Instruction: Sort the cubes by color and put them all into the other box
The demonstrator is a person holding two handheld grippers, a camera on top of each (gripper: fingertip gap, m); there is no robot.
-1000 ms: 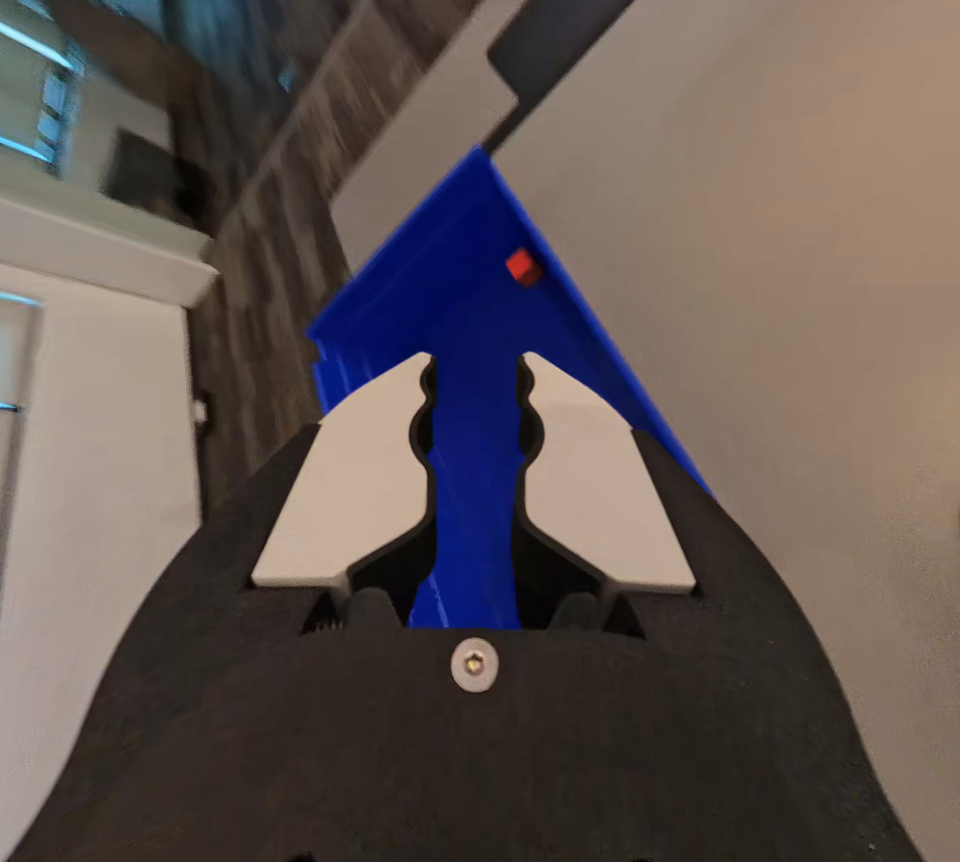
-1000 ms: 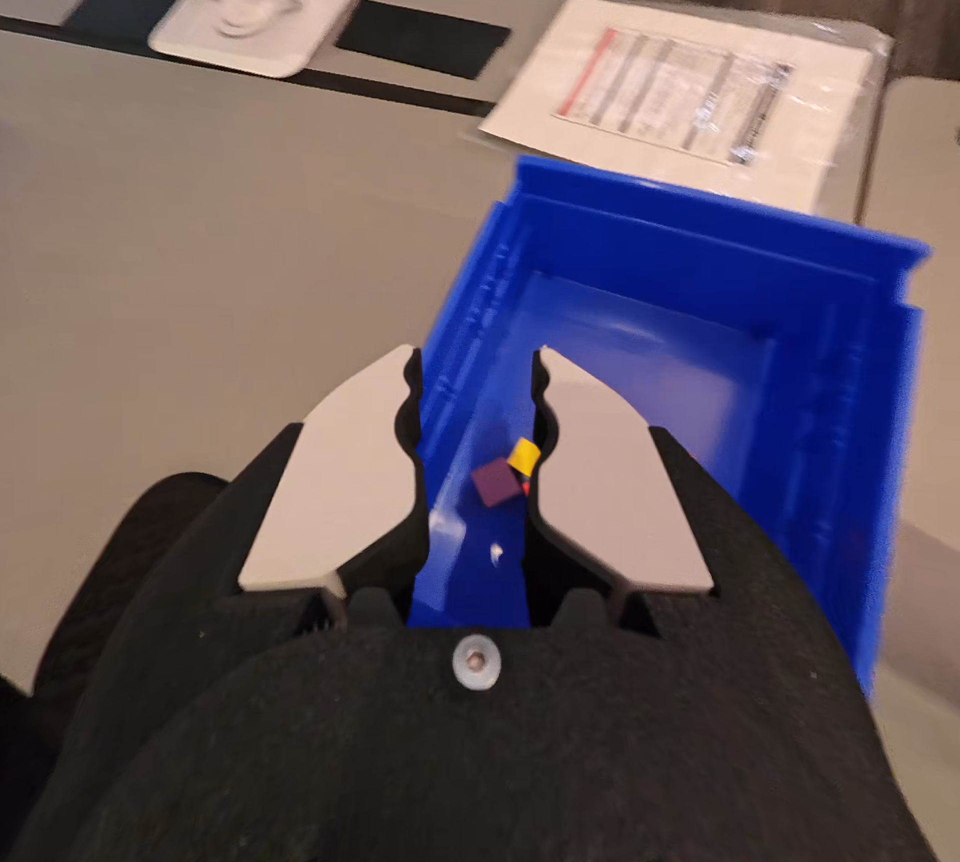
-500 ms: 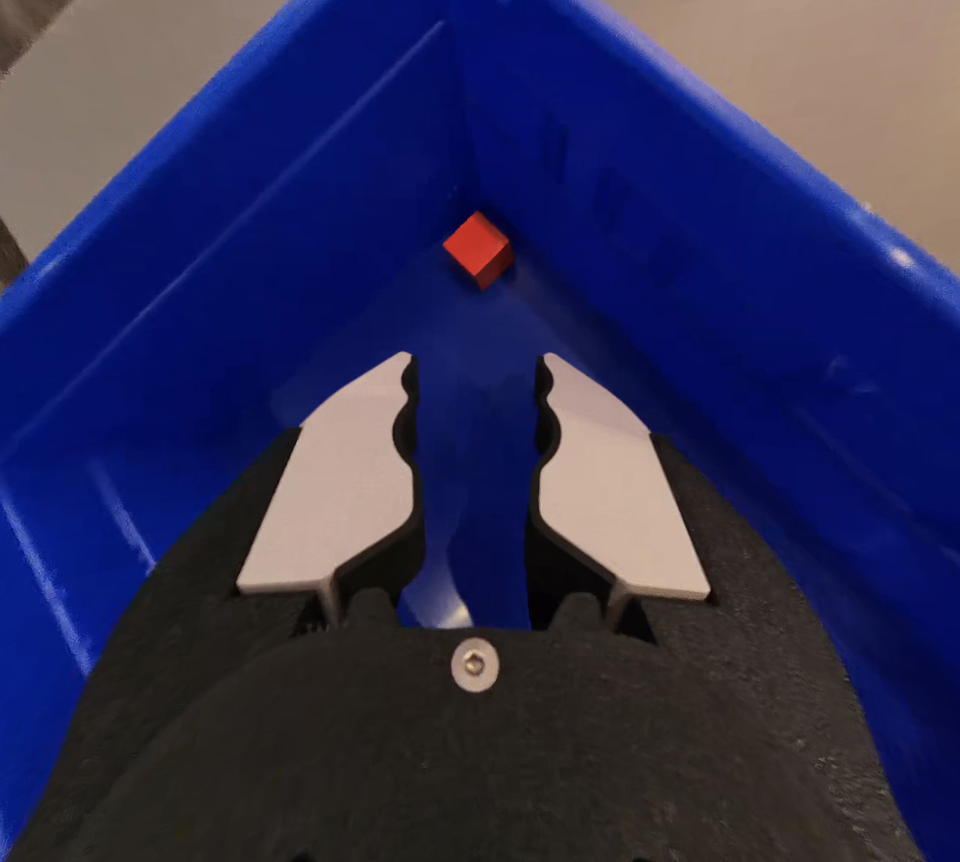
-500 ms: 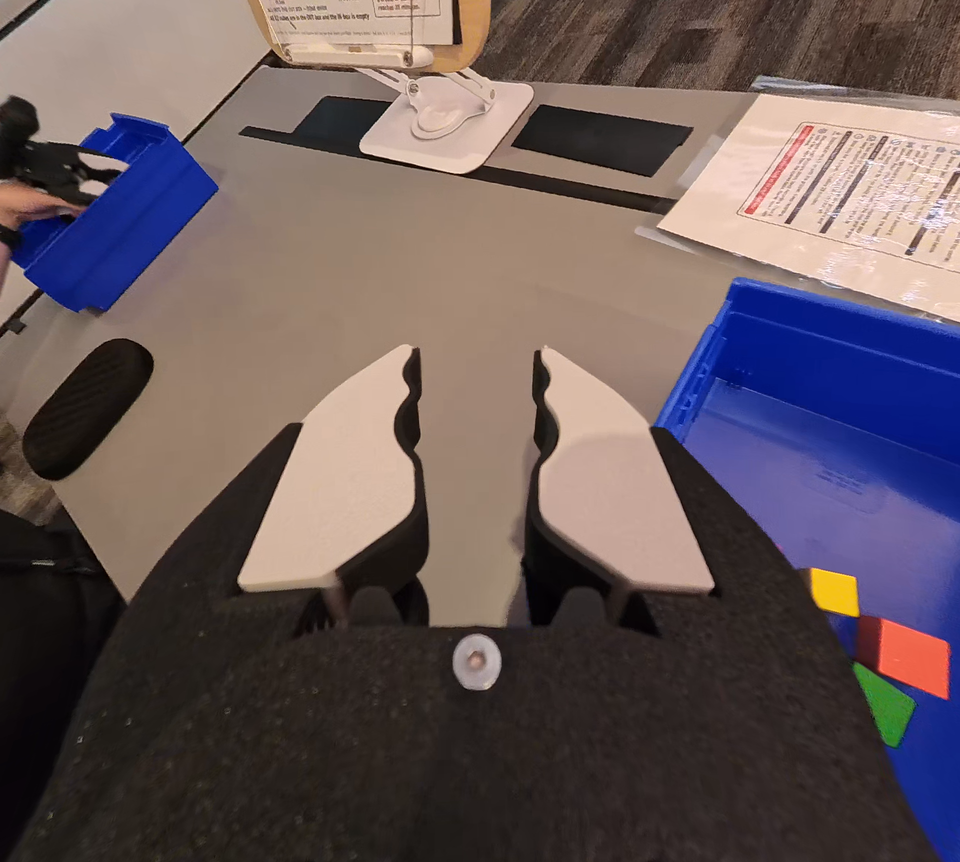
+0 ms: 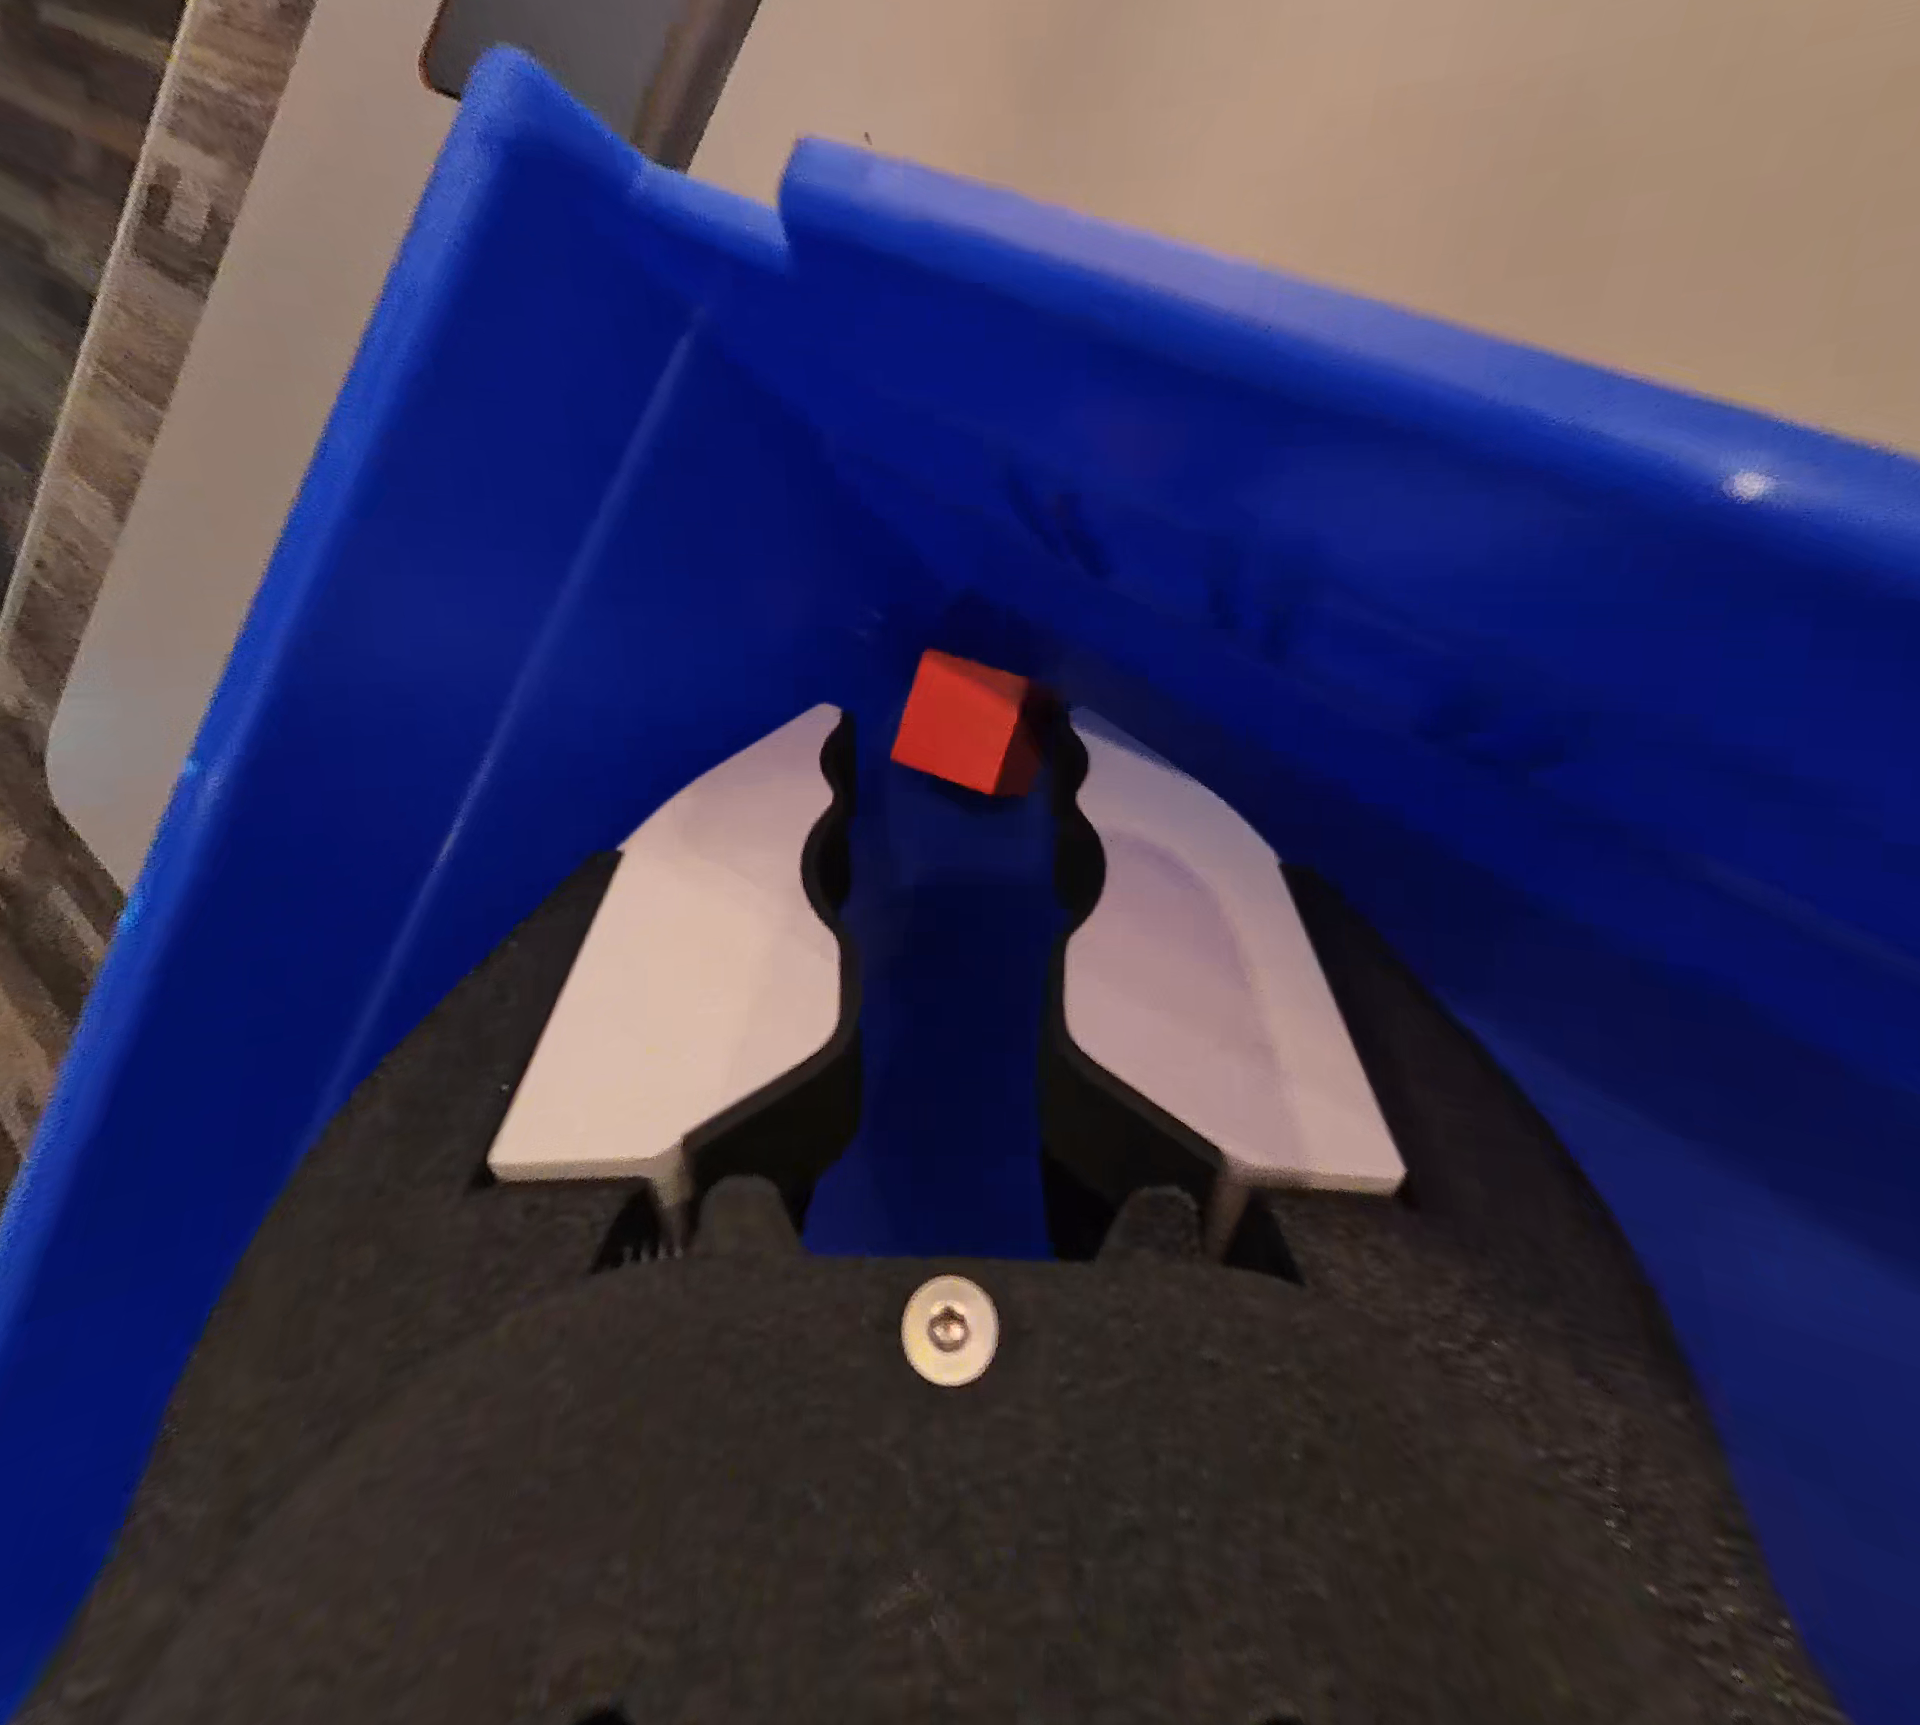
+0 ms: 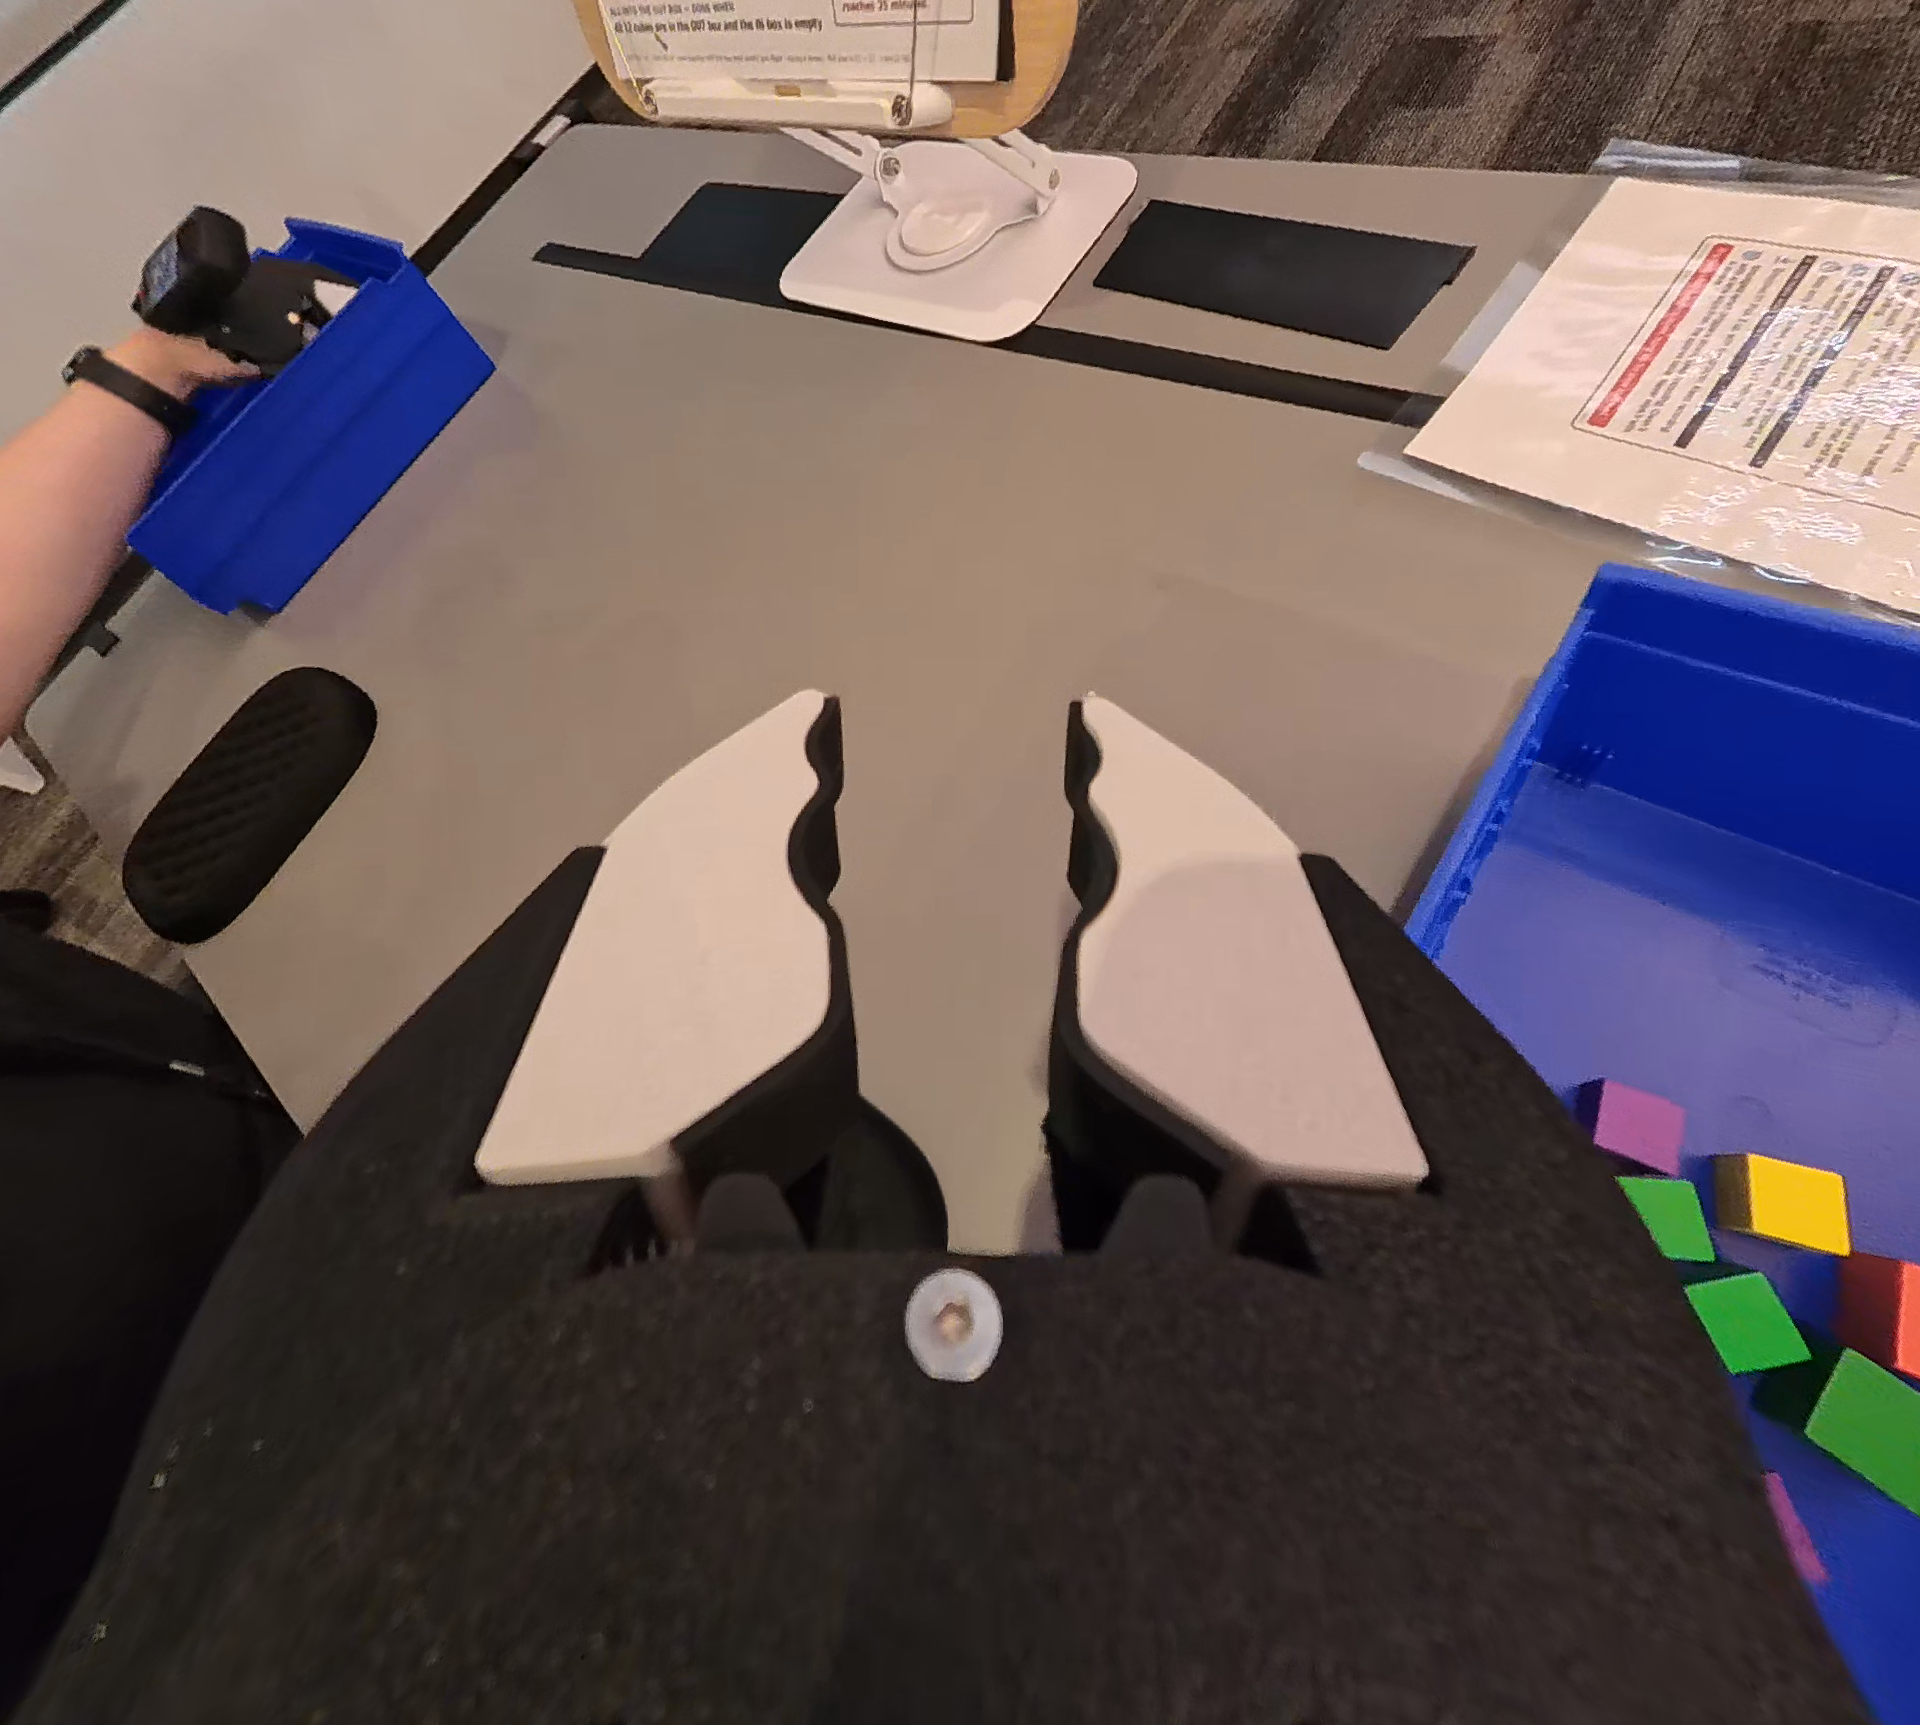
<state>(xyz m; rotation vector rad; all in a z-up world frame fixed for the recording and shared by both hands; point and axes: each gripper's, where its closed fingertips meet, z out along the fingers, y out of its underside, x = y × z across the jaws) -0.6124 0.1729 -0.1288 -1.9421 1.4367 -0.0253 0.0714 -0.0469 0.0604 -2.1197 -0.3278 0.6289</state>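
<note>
A red cube [image 5: 961, 733] lies in the far corner of a blue box [image 5: 520, 532]. My left gripper [image 5: 954, 725] is inside this box, open, and the cube sits between its fingertips, close to the right one. In the right wrist view this box [image 6: 312, 439] stands at the table's left edge. My right gripper [image 6: 954, 709] is open and empty above the bare grey table. A second blue box [image 6: 1745, 626] is to its right. It holds a purple cube [image 6: 1636, 1127], a yellow cube [image 6: 1787, 1202], a red cube [image 6: 1886, 1312] and green cubes [image 6: 1745, 1327].
A white stand with an instruction board [image 6: 956, 241] is at the back middle. A laminated sheet [image 6: 1714, 366] lies at the back right. A black chair armrest [image 6: 249, 802] is at the table's front left edge. A person's forearm [image 6: 62, 470] reaches the left box.
My left gripper has gone down into the left box and up to the red cube, which now sits between its tips. My right gripper has swung left, away from the right box.
</note>
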